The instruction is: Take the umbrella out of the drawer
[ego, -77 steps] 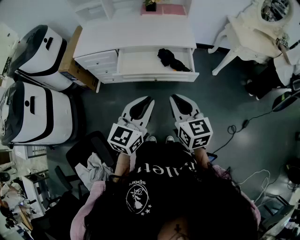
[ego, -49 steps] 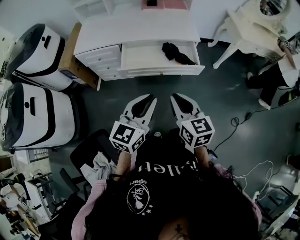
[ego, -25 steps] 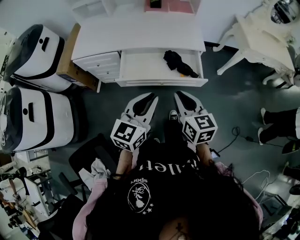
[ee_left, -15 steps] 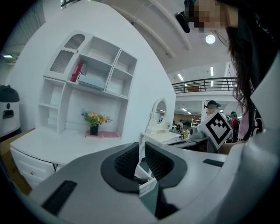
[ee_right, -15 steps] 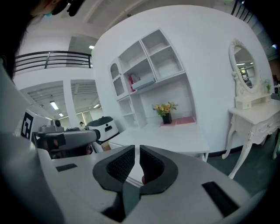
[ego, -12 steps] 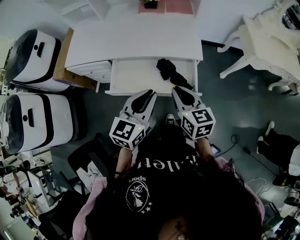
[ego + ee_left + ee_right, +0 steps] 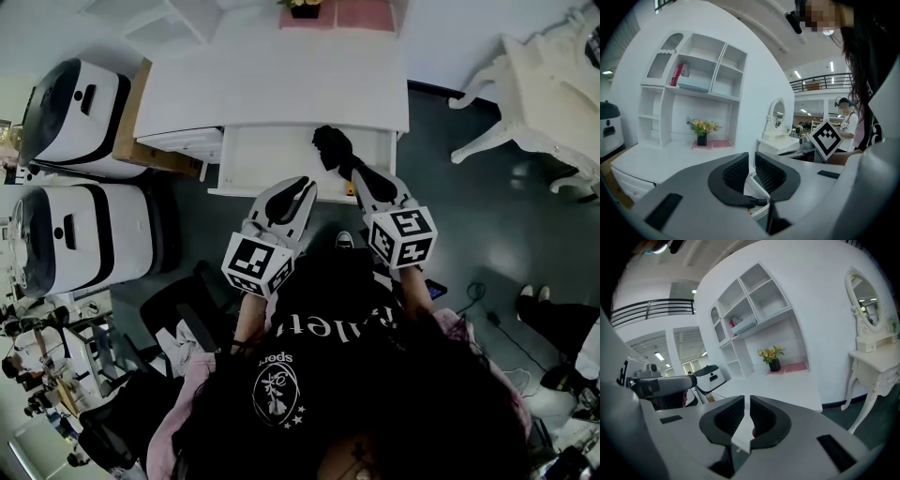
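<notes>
Black umbrella [image 7: 333, 150], right half of drawer [image 7: 267, 156] — right gripper [image 7: 362, 174] (jaws together) over rim

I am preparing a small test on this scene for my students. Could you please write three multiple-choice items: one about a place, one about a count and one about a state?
1. Where does the umbrella lie?
A. on the floor
B. in the open drawer
C. on a shelf

2. How many white-and-black machines stand at the left of the head view?
A. one
B. two
C. four

3. How do the jaws of the right gripper stand?
A. wide apart
B. closed on a black cloth
C. together, with nothing between them

Answers:
1 B: the head view shows the black bundle inside the pulled-out drawer, towards its right end.
2 B: one machine stands above the other along the left edge of that view.
3 C: the right gripper view shows the two pads close together, with only the white furniture behind them.
</notes>
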Demonstrator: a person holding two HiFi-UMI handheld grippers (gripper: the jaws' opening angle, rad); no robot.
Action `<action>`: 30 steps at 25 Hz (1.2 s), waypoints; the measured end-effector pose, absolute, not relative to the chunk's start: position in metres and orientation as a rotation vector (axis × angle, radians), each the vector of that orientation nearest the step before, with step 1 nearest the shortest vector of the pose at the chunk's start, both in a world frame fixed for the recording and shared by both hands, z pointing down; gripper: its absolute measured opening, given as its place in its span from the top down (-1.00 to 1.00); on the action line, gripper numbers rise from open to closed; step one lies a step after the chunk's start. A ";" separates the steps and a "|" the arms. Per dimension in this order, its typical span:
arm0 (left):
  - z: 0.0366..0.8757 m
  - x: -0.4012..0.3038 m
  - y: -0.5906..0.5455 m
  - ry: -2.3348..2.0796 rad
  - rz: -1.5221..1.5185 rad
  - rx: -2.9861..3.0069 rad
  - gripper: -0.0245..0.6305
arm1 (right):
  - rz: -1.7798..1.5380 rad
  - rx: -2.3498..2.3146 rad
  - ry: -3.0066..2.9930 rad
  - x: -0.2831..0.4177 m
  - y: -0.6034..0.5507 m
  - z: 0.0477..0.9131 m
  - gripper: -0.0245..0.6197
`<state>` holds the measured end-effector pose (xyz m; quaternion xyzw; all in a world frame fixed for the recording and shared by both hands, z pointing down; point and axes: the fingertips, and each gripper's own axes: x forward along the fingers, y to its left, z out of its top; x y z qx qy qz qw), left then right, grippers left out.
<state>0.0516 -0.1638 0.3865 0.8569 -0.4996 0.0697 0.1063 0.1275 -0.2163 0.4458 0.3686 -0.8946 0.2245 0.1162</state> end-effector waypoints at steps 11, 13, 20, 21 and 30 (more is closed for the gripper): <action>0.402 0.049 -0.175 -1.449 0.263 2.500 0.80 | 0.713 1.110 -2.567 0.138 -0.223 0.470 0.73; 0.403 0.048 -0.182 -1.432 0.263 2.511 0.80 | 0.717 1.124 -2.553 0.138 -0.228 0.473 0.73; 0.408 0.036 -0.210 -1.376 0.261 2.535 0.80 | 0.764 1.097 -2.480 0.125 -0.247 0.500 0.73; 0.409 0.033 -0.214 -1.369 0.263 2.538 0.80 | 0.764 1.086 -2.469 0.121 -0.249 0.506 0.73; 0.430 0.000 -0.249 -1.343 0.269 2.519 0.80 | 0.638 0.965 -2.324 0.101 -0.273 0.569 0.72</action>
